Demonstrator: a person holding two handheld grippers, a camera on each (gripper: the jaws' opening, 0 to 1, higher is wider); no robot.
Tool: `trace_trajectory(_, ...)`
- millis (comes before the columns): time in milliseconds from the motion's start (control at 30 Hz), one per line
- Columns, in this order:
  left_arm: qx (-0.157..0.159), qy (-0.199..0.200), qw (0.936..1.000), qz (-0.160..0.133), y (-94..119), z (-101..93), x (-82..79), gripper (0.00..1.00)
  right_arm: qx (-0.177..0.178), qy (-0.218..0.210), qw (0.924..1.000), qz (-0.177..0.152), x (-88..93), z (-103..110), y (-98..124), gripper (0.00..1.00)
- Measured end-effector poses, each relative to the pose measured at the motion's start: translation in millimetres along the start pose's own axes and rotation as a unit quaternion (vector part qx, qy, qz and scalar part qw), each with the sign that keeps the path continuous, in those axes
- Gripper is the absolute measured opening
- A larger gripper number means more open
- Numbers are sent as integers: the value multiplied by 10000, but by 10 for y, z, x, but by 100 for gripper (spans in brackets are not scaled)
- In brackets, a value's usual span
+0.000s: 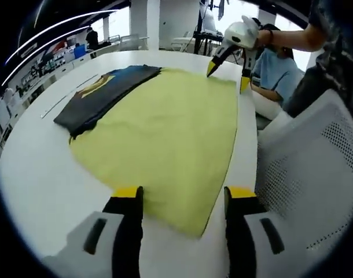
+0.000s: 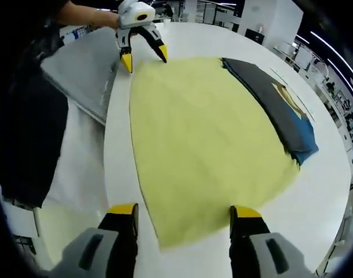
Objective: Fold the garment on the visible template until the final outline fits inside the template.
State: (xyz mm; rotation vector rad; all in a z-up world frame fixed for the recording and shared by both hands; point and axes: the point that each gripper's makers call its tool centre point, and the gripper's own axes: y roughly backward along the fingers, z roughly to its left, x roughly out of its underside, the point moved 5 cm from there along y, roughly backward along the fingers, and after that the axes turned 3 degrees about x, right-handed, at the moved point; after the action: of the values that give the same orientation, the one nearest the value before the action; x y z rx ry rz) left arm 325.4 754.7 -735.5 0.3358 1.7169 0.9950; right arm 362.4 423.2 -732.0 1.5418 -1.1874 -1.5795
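Yellow template spread flat, dark garment folded along its far edge.

Left gripper view: left hand-held gripper (image 1: 184,200) released, jaws apart, straddling the near corner of the yellow template (image 1: 171,133) on the white surface (image 1: 37,174); dark garment (image 1: 107,90) ahead and left, partly off the template. Best done by squaring the garment wholly inside the yellow outline.
Right gripper view: right hand-held gripper (image 2: 185,217) likewise released over the template's near tip; garment (image 2: 275,104) ahead and right. Yellow graphic on the garment, no legible writing.
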Motion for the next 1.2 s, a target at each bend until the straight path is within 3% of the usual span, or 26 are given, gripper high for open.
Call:
trace_trajectory(167, 57, -190, 9998, 99, 30, -6, 22, 48, -92, -56, 9999, 0, 7, 9, -5, 59)
trace_trajectory(367, -20, -369, 9989, 294, 59, 30, 44, 42, -93, -105, 9999, 22, 9, -41, 0, 48)
trace_trajectory(467, -31, -327, 9991, 278, 58, 53, 39, 39, -103, -89, 9999, 24, 8, -48, 1, 45)
trace_trajectory(633, -83, -265, 9992, 279, 65, 83, 36, 33, -139, -48, 9999, -23, -2, -36, 0, 33)
trace_trajectory(767, -294, 47, 9991, 294, 76, 209, 31, 16, -146, -63, 9999, -53, -6, -31, 2, 25)
trace_trajectory(867, -345, 167, 9988, 316, 70, 259, 27, 7, -100, -30, 9999, -78, -17, -34, -3, 13)
trace_trajectory(1033, -368, 114, 9985, 379, 77, 253, 34, 4, -65, -34, 9999, -99, -20, -43, -6, 2)
trace_trajectory(1200, -360, 118, 9984, 424, 100, 216, 55, 2, -226, -52, 9997, -45, 15, 17, 17, 0)
